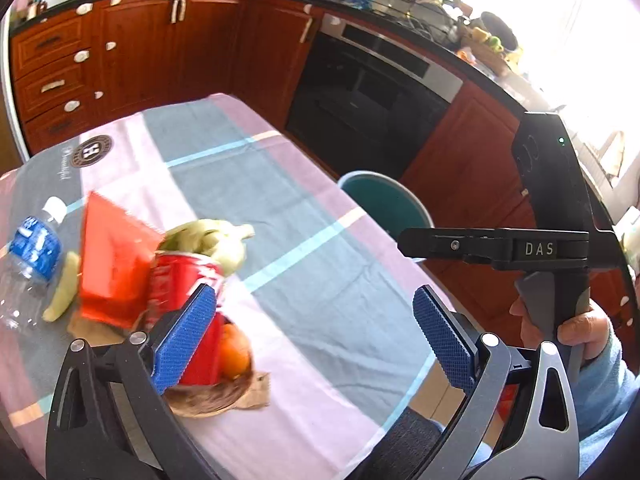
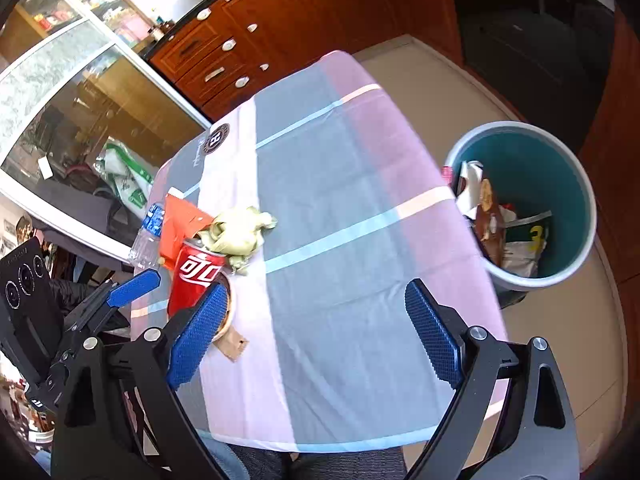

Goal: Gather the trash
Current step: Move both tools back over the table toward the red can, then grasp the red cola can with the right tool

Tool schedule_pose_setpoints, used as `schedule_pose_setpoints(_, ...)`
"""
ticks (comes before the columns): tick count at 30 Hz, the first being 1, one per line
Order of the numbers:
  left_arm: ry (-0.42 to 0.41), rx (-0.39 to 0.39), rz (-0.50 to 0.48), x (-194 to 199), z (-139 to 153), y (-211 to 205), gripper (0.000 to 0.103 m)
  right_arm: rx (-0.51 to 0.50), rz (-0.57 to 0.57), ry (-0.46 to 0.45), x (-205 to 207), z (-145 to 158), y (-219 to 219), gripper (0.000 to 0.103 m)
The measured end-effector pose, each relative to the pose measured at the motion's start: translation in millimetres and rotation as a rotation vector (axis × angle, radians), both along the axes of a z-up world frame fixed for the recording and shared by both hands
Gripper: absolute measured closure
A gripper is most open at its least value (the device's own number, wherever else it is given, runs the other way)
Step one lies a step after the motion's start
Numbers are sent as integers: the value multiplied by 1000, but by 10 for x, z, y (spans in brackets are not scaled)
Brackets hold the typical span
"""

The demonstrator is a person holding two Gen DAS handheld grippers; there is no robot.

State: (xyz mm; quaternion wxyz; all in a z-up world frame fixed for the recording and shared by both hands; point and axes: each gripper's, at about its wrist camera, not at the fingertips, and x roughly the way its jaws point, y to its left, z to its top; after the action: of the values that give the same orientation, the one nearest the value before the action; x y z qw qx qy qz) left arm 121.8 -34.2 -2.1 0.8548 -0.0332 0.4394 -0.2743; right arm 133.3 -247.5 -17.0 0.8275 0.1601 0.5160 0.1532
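A: Nearest the lens, the left gripper (image 1: 316,336) has its blue pads spread wide with nothing between them; the right gripper (image 2: 312,332) gapes empty too.

B: And the trash?

A: Bunched at the table's (image 2: 340,184) left edge: a red cola can (image 2: 196,276), an orange paper bag (image 2: 180,224), a crumpled green wrapper (image 2: 240,236), a clear water bottle (image 2: 150,232).

B: Does either view add anything?

A: Only the left wrist shows an orange (image 1: 234,352) in a brown bowl (image 1: 212,400), half hidden behind the can. Only the right wrist looks into the teal bin (image 2: 560,168) beside the table, litter inside. The left view is blurred.
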Motion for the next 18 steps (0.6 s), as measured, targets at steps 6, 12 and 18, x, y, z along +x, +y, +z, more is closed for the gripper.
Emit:
schedule_pose_setpoints(6, 12, 3, 140, -44, -163, 827, 4, -26, 114, 10, 50, -75, 820, 17)
schedule_pose_setpoints(12, 33, 2, 193, -107, -328, 1236, 4, -50, 178, 21, 168, -197, 1392, 17)
schedule_pose_setpoints(18, 42, -21, 197, -100, -397, 1326, 4, -74, 186, 58, 305, -390, 1646, 40)
